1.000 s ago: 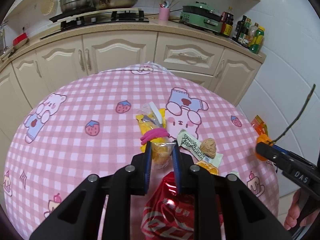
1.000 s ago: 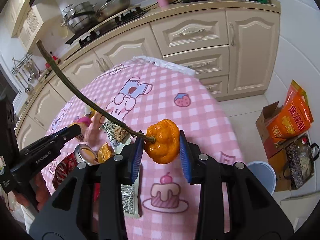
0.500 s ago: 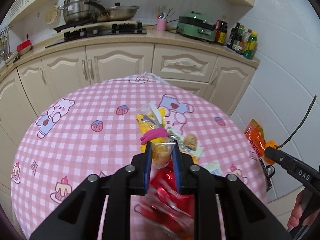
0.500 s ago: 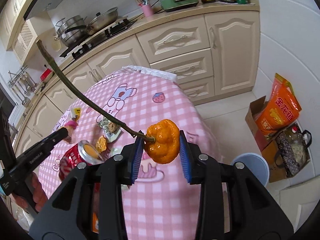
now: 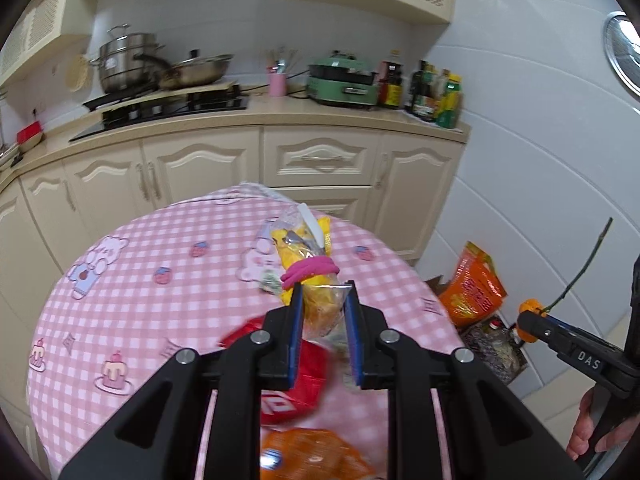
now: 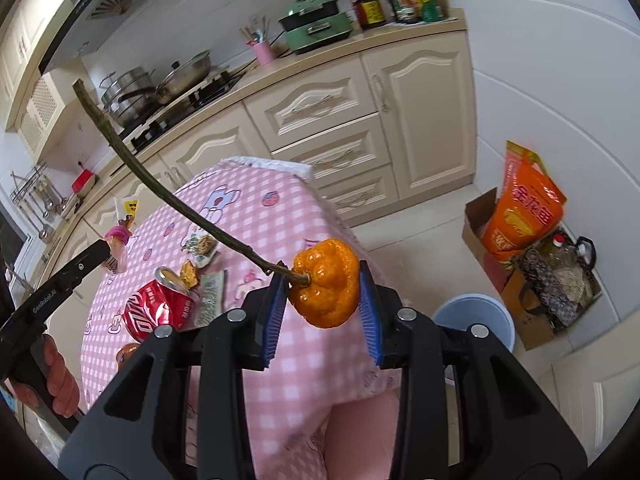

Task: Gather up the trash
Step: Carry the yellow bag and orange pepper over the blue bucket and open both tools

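My left gripper (image 5: 323,304) is shut on a clear snack bag (image 5: 308,264) with yellow contents, tied by a pink hair band; it hangs above the pink checked table (image 5: 132,304). My right gripper (image 6: 325,292) is shut on a small orange pumpkin-shaped fruit (image 6: 326,286) with a long brown stem (image 6: 160,184), held past the table's edge. In the right wrist view the left gripper (image 6: 105,254) holds its bag at the far left. On the table lie a crushed red can (image 6: 158,308), wrappers (image 6: 210,294) and an orange packet (image 5: 316,456).
A light blue bin (image 6: 474,320) stands on the floor under the right gripper. Beside it sits a cardboard box (image 6: 480,240) with an orange bag (image 6: 524,212). Cream cabinets (image 5: 200,164), a stove with pots (image 5: 160,72) and bottles (image 5: 436,92) line the back.
Both grippers have lifted and swung right with their loads. The table has slid left and lower in both views; the floor, box and blue bin have come into sight.
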Action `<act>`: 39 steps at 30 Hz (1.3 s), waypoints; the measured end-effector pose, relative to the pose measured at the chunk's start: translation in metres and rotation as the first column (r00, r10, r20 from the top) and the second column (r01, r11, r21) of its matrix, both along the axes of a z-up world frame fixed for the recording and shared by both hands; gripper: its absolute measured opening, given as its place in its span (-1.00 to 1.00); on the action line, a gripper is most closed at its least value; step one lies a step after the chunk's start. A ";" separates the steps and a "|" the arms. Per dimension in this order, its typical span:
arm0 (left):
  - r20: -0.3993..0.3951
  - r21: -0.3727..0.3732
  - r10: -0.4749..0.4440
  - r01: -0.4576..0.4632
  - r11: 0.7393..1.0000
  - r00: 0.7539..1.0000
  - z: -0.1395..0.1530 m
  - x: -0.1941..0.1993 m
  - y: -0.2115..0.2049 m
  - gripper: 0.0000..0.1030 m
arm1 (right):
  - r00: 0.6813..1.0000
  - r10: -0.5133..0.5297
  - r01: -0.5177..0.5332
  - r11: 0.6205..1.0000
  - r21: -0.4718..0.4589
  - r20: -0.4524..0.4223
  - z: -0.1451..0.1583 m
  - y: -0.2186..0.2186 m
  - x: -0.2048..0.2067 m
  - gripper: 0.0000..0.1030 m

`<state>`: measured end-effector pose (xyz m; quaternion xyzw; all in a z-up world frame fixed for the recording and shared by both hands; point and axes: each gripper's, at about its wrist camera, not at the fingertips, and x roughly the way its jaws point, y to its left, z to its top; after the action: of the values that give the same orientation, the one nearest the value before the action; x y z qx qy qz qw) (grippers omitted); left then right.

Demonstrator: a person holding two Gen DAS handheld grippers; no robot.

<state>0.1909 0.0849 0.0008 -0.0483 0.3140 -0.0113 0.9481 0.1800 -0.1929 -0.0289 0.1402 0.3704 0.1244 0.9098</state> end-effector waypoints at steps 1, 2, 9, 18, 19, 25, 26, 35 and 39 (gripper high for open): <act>0.001 0.002 -0.023 0.023 1.000 1.000 0.000 -0.002 -0.010 -0.64 | 1.000 -0.012 0.011 1.000 0.002 0.000 0.000 -0.007 -0.003 -0.34; 0.003 0.005 -0.043 0.043 0.999 0.999 0.001 -0.003 -0.019 -0.64 | 1.000 -0.029 0.029 1.000 0.005 0.000 -0.001 -0.015 -0.007 -0.34; -0.007 -0.003 -0.182 0.182 0.983 0.983 -0.008 -0.009 -0.081 -0.64 | 0.992 -0.125 0.125 0.992 0.018 -0.020 -0.013 -0.065 -0.029 -0.34; -0.092 -0.005 -0.313 0.314 0.949 0.945 -0.042 -0.007 -0.163 -0.63 | 0.971 -0.224 0.229 0.972 0.052 -0.082 -0.045 -0.127 -0.046 -0.34; -0.103 -0.005 -0.321 0.322 0.947 0.941 -0.046 -0.006 -0.169 -0.63 | 0.968 -0.233 0.238 0.970 0.056 -0.094 -0.049 -0.133 -0.046 -0.34; -0.201 -0.010 -0.396 0.402 0.916 0.896 -0.081 0.005 -0.217 -0.63 | 0.947 -0.278 0.292 0.954 0.072 -0.160 -0.078 -0.165 -0.048 -0.34; -0.217 -0.010 -0.399 0.406 0.914 0.891 -0.086 0.008 -0.223 -0.63 | 0.944 -0.283 0.299 0.951 0.074 -0.170 -0.082 -0.169 -0.049 -0.34; -0.377 -0.011 -0.422 0.452 0.892 0.824 -0.148 0.038 -0.279 -0.63 | 0.907 -0.327 0.357 0.931 0.073 -0.265 -0.120 -0.207 -0.040 -0.34; -0.426 -0.023 -0.425 0.460 0.888 0.799 -0.161 0.053 -0.296 -0.59 | 0.890 -0.350 0.381 0.923 0.053 -0.291 -0.131 -0.218 -0.033 -0.34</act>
<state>0.2434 -0.2110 -0.1607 0.0640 0.5127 -0.2090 0.8303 0.1472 -0.4104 -0.1603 0.2723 0.4531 -0.0500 0.8474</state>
